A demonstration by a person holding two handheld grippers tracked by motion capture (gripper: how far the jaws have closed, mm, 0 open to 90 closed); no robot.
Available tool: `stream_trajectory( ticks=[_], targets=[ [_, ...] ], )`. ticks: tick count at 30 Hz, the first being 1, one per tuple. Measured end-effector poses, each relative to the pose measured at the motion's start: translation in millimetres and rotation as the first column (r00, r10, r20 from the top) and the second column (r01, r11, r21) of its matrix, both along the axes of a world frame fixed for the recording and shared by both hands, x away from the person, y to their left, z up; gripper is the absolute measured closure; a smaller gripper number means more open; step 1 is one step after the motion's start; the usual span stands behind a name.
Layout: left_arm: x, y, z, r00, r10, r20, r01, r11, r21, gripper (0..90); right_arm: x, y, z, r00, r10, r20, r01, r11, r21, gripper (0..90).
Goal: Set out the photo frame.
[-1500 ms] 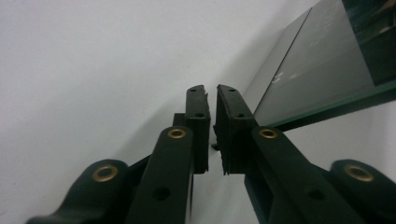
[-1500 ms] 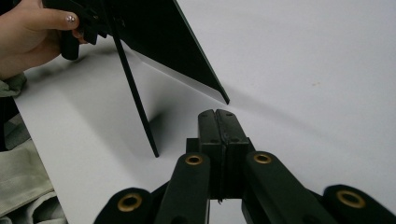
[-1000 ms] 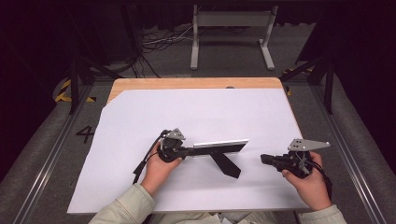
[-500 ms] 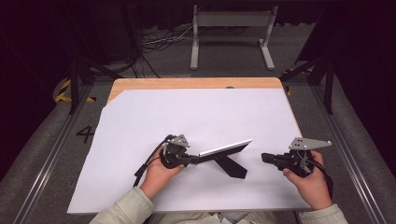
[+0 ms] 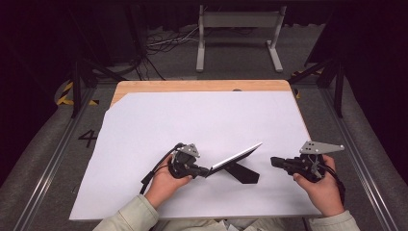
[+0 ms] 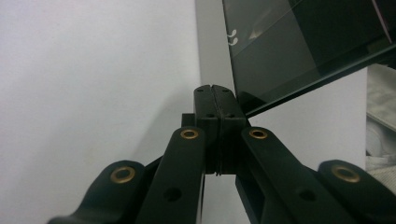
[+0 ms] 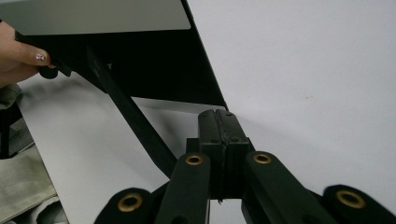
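Observation:
A thin flat panel (image 5: 235, 156) with a grey face and a black underside (image 7: 154, 70) stands tilted on the white sheet, its right end raised. It is propped on a black leg (image 5: 240, 173). My left gripper (image 5: 206, 170) is at the panel's low left end. Its jaws are pressed together with nothing between them (image 6: 213, 88), and the dark glassy panel (image 6: 289, 46) lies just to their right. My right gripper (image 5: 275, 161) is shut and sits low over the sheet, right of the leg and apart from it. Its tips (image 7: 217, 113) point at the panel's near corner.
A white sheet (image 5: 192, 120) covers most of the wooden table (image 5: 192, 85). A grey metal frame (image 5: 238, 29) and cables lie on the floor beyond the far edge. Rails run along both sides of the table. The left hand's fingers (image 7: 18, 51) are beside the panel.
The panel's right end has risen, so it stands more steeply tilted. The left hand has shifted slightly along the sheet with it. The right hand has stayed put.

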State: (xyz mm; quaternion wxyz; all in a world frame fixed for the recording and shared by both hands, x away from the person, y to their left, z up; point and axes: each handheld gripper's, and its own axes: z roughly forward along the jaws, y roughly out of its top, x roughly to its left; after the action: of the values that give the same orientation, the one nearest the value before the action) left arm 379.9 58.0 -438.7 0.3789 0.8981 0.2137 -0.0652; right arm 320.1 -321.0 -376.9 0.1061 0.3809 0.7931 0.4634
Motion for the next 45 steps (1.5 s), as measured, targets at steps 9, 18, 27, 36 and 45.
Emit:
stream_trajectory(
  ticks=[9,18,27,36,45],
  targets=[
    [-7.2,-11.7,-1.2,0.9977,-0.068,-0.009,0.068,0.9976,0.015,90.0,-1.0,-1.7,2.0,1.0,-0.009,0.003,0.009,1.0,-0.001,90.0],
    [-15.7,-24.4,-3.5,0.9899,-0.139,-0.029,0.139,0.99,0.023,90.0,-1.4,-3.9,3.4,0.9999,-0.016,0.006,0.016,1.0,0.001,90.0],
    [-21.4,-32.4,-4.6,0.9781,-0.202,-0.048,0.204,0.9787,0.026,90.0,-1.9,-6.6,5.3,0.9997,-0.023,0.009,0.023,1.0,0.008,90.0],
    [-27.5,-42.9,-6.2,0.9601,-0.275,-0.053,0.277,0.9604,0.034,90.0,-1.8,-7.7,6.3,0.9996,-0.025,0.01,0.025,1.0,0.012,90.0],
    [-34.5,-58.8,-6.3,0.9411,-0.334,-0.054,0.336,0.941,0.04,90.0,-1.4,-7.5,6.1,0.9997,-0.024,0.008,0.024,1.0,0.015,90.0]
  ],
)
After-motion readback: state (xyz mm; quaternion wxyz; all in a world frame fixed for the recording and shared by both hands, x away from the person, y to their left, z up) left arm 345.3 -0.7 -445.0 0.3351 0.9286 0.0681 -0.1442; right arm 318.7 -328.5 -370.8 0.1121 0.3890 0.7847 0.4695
